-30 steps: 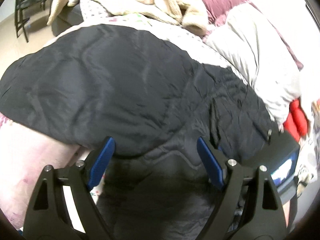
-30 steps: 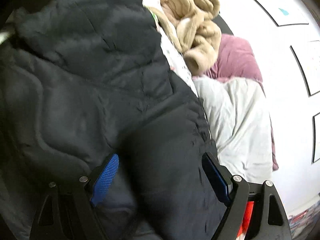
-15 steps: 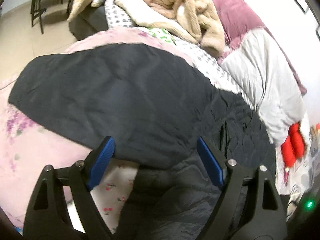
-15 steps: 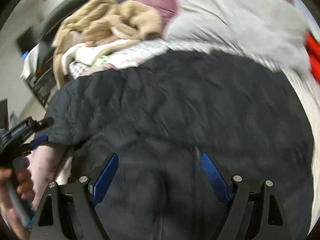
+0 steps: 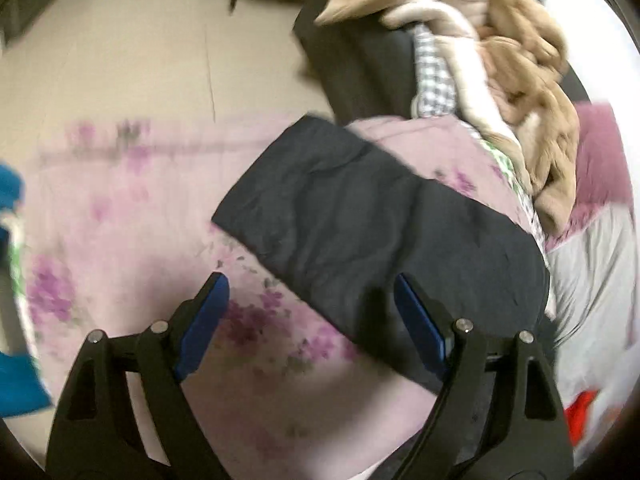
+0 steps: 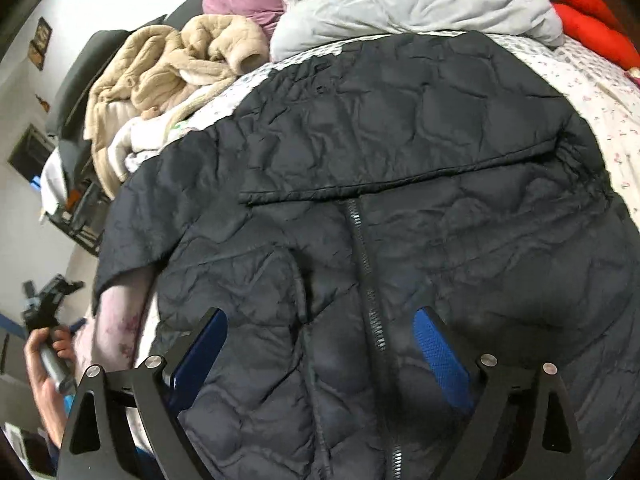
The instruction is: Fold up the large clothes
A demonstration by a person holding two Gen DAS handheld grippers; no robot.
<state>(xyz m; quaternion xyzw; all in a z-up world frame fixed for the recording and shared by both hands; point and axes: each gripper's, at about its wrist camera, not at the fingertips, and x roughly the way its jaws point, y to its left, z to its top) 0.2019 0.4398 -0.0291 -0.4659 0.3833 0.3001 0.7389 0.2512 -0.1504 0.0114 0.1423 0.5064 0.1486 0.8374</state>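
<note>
Quilted jacket (image 6: 400, 184) spread on bed, hem cut off, both grippers' jaws apart, left view blurred

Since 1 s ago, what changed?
Left gripper pulled back off the jacket toward the bed's floor-side edge; right gripper swung round to face the zipper. Both jaws stayed open, nothing grasped. Jacket stayed flat.

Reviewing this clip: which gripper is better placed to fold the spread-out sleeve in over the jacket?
Probably left. The left gripper, jaws open, hovers right by the sleeve lying on the floral sheet. The right gripper, also open, sits over the jacket front near the zipper.
</note>
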